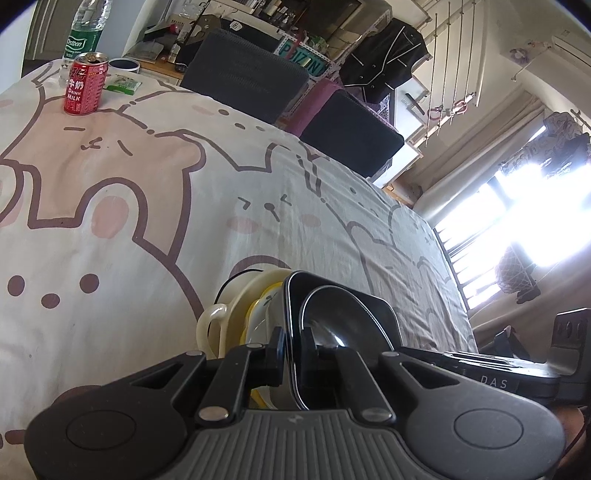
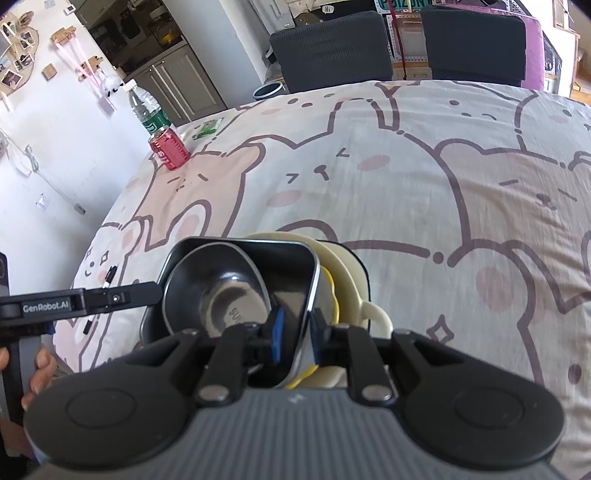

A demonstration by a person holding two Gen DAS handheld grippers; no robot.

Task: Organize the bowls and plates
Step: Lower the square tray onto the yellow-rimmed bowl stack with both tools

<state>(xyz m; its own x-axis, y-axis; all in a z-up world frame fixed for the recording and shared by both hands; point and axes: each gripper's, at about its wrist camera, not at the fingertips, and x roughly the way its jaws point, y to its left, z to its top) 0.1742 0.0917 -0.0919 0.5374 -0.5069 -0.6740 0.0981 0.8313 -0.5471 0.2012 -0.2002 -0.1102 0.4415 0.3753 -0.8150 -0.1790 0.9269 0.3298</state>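
Observation:
A stack of dishes sits on the bear-print cloth. On top is a black square bowl (image 1: 354, 306) (image 2: 280, 266) with a round steel bowl (image 1: 332, 314) (image 2: 218, 288) nested in it. Under it lie a yellow-rimmed dish (image 2: 332, 295) and a cream handled plate (image 1: 236, 299) (image 2: 351, 266). My left gripper (image 1: 293, 350) is shut on the black bowl's rim from one side. My right gripper (image 2: 297, 332) is shut on the same bowl's rim from the opposite side. The left gripper's body shows in the right wrist view (image 2: 74, 302).
A red milk can (image 1: 85, 84) (image 2: 169, 148) and a water bottle (image 1: 86, 29) (image 2: 146, 107) stand at the table's far corner, with a green packet (image 1: 122, 84) beside them. Two dark chairs (image 1: 240, 74) (image 2: 332, 48) stand behind the table.

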